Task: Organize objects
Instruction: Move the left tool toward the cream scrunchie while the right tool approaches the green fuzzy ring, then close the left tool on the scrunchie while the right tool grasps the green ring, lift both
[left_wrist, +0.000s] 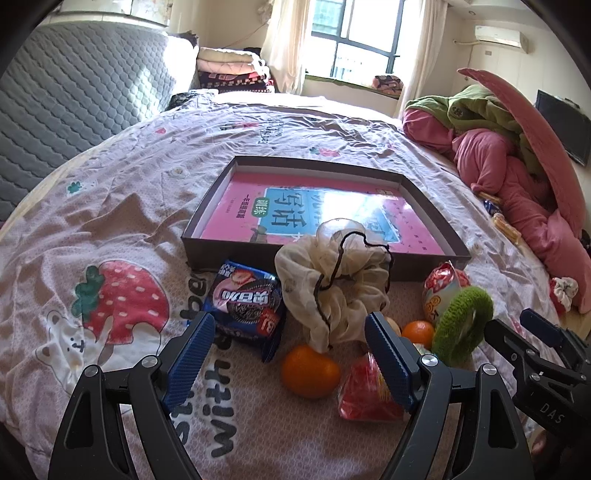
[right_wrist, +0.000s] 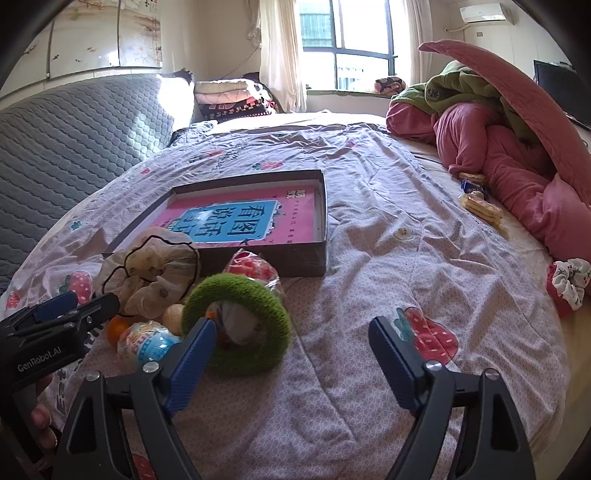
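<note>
A shallow dark box (left_wrist: 207, 221) (right_wrist: 321, 206) with a pink book inside lies on the bed. In front of it sit a cream scrunchie (left_wrist: 332, 280) (right_wrist: 155, 273), a blue Oreo pack (left_wrist: 243, 299), two oranges (left_wrist: 310, 371) (left_wrist: 418, 332), a red snack bag (left_wrist: 365, 395), a green knitted ring (left_wrist: 463, 321) (right_wrist: 236, 325) and candy bags (left_wrist: 441, 288) (right_wrist: 147, 345). My left gripper (left_wrist: 291, 360) is open above the orange and scrunchie. My right gripper (right_wrist: 291, 363) is open, its left finger (right_wrist: 192, 365) beside the green ring.
The bed is covered by a strawberry-print sheet (right_wrist: 406, 258). A heap of pink and green bedding (right_wrist: 509, 155) lies at the right, with biscuit packs (right_wrist: 480, 206) and a flowered scrunchie (right_wrist: 569, 280) near it. A grey quilted headboard (left_wrist: 74, 110) stands at the left.
</note>
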